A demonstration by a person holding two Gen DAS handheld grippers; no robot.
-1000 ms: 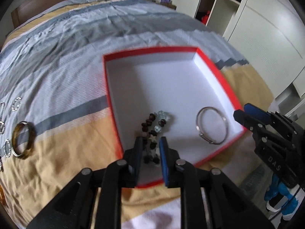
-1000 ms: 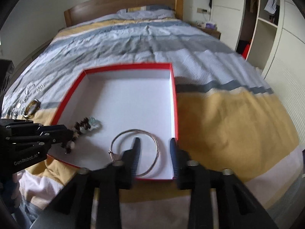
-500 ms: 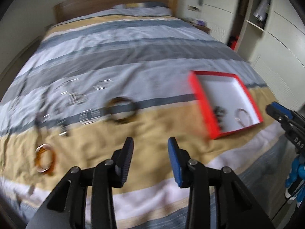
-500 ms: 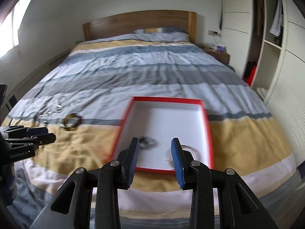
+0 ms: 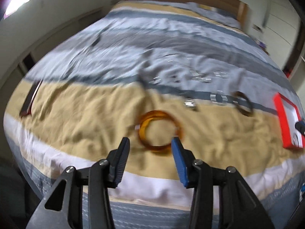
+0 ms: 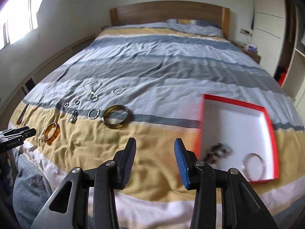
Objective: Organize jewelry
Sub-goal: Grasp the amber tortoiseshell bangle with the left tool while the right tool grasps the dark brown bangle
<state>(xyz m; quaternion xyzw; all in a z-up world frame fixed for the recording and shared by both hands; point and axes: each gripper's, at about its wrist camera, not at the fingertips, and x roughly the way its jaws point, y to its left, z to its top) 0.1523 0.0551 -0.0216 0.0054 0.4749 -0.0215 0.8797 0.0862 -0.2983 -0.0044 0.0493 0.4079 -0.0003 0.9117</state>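
Note:
An amber bangle [image 5: 160, 131] lies on the yellow band of the bedspread, just beyond my left gripper [image 5: 150, 145]; its jaws are opening and nothing is between them. The right wrist view shows the same amber bangle [image 6: 51, 132] beside the left gripper [image 6: 19, 131]. My right gripper [image 6: 153, 145] hovers over bare bedspread, its jaws opening and empty. To its right lies the red box [image 6: 234, 101], holding a bead bracelet [image 6: 219, 150] and a silver bangle [image 6: 253, 164]. A dark brown bangle [image 6: 117, 116] and several small silver rings [image 6: 93, 113] lie on the grey stripes.
A dark flat object [image 6: 22, 114] lies near the bed's left edge. A person's leg in jeans [image 6: 28, 181] is at the lower left. The wooden headboard [image 6: 167, 11] and wardrobes [image 6: 270, 19] stand at the back and right. In the left wrist view the red box [image 5: 282, 118] sits at the far right.
My left gripper left the bead bracelet in the box, swung left across the bed to the amber bangle and widened. My right gripper drew back from the box, shifted left and opened a little.

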